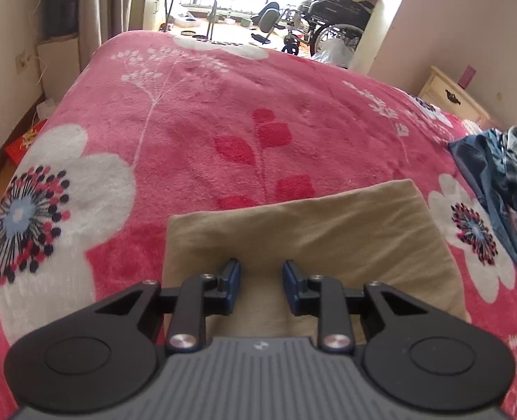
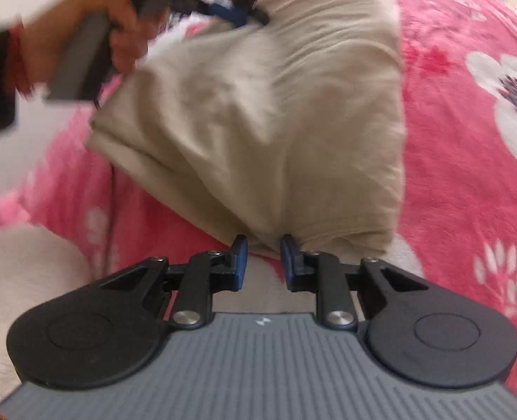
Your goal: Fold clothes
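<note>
Just ahead of the left tool, the beige, soft cotton garment lies on the pink floral fleece bed cover, already folded into a compact rectangle. Left tool's jaws stand part open over it, holding nothing. Right tool is also part open, its tips at the garment's near edge, gripping nothing visibly. Off to the left tool's right waits a crumpled blue heap of clothes, seemingly unfolded.

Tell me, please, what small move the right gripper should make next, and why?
Probably close the right gripper on the beige garment: its jaws stand open astride the near folded edge, while the left gripper, also open, sits over the opposite side.
</note>
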The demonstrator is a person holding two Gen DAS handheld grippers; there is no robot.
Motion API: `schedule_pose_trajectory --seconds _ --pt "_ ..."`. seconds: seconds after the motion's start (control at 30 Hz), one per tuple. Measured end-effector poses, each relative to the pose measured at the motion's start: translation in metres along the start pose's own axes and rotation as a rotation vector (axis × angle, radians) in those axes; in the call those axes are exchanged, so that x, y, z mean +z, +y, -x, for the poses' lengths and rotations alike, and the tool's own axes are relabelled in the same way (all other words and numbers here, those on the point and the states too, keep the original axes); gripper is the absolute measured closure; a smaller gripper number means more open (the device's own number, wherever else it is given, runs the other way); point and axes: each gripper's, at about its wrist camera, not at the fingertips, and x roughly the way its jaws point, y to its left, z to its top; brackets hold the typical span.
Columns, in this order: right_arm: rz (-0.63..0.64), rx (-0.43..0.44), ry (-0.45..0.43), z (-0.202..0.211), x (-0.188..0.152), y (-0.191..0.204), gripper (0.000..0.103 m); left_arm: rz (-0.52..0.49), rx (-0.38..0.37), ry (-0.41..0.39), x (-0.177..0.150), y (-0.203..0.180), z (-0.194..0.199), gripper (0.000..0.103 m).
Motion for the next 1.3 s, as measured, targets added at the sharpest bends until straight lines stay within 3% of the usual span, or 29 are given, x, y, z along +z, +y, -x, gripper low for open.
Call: schedule_pose_trajectory --seconds 0.1,0.2,0.3,0.43,0.53,0.63,0.83,0.97,1.07,1.2,1.3 --pt "-0.027 0.017 -0.063 0.035 0.012 -0.008 0.083 -0.043 0.007 -0.030 0.005 -0.009 0.018 0.072" --pt "-0.031 -0.030 -0.186 0.063 0.032 -0.019 0.083 -0.130 -0.047 -0.064 0.009 -0.034 0.032 0.067" --pt "-0.082 -0.098 -0.254 0.056 0.051 -0.038 0.083 -0.225 -0.114 -0.097 0.013 -0.062 0.045 0.066" --pt "-0.162 -0.089 -0.269 0.031 0.050 -0.049 0.084 -0.314 -0.197 -0.033 0.009 -0.100 0.011 0.064" --pt "-0.219 -0.072 -0.140 -0.020 0.030 -0.055 0.084 -0.282 -0.126 0.033 0.007 -0.104 -0.040 0.065" --pt "-0.218 -0.077 -0.170 -0.023 0.022 -0.055 0.084 -0.205 -0.095 0.045 0.010 -0.094 -0.070 0.068" --pt "-0.229 -0.048 -0.170 -0.025 0.022 -0.062 0.084 -0.172 -0.041 0.066 0.024 -0.092 -0.078 0.067" --pt "-0.278 0.012 -0.158 -0.003 0.030 -0.080 0.083 -0.080 -0.062 0.031 0.045 -0.066 -0.029 0.066" --pt "-0.263 0.019 -0.223 0.031 0.029 -0.089 0.082 -0.087 -0.093 -0.017 0.040 -0.038 0.033 0.059" --pt "-0.180 0.055 -0.220 0.048 0.036 -0.070 0.081 -0.073 -0.102 0.058 0.012 -0.001 0.098 0.058" --pt "-0.127 0.066 -0.181 0.049 0.035 -0.047 0.081 -0.153 0.014 0.127 -0.015 0.013 0.138 0.059"
